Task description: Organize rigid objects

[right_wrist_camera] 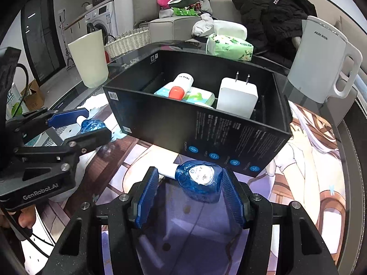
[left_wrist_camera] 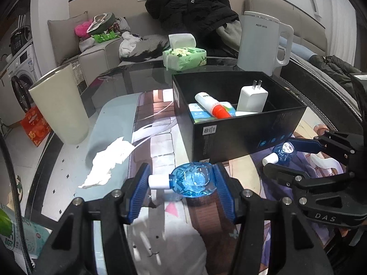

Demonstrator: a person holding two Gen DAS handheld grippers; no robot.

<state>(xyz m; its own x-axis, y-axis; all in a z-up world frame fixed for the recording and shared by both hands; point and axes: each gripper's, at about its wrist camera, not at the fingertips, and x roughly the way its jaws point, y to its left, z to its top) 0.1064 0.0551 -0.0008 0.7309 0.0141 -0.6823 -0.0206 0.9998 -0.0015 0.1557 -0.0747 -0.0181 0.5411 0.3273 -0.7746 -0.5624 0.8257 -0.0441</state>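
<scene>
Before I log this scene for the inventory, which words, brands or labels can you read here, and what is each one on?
"AUX": white kettle.
"GenRobot.AI": left gripper body.
"DAS": right gripper body.
Lettering on the black jacket: too distorted to read.
Fine print, QR codes and round icons on the black box: too small.
Labels on the blue bottle, green tissue pack and orange-capped tube: blurred.

The left gripper (left_wrist_camera: 182, 181) tilts downward, its blue pads (left_wrist_camera: 140, 190) clamped on something small. To its right, the right gripper (right_wrist_camera: 190, 183) tilts down likewise, fingers (right_wrist_camera: 231, 194) also pinched on a load. A fingertip (right_wrist_camera: 25, 220) shows beneath the left tool.
</scene>
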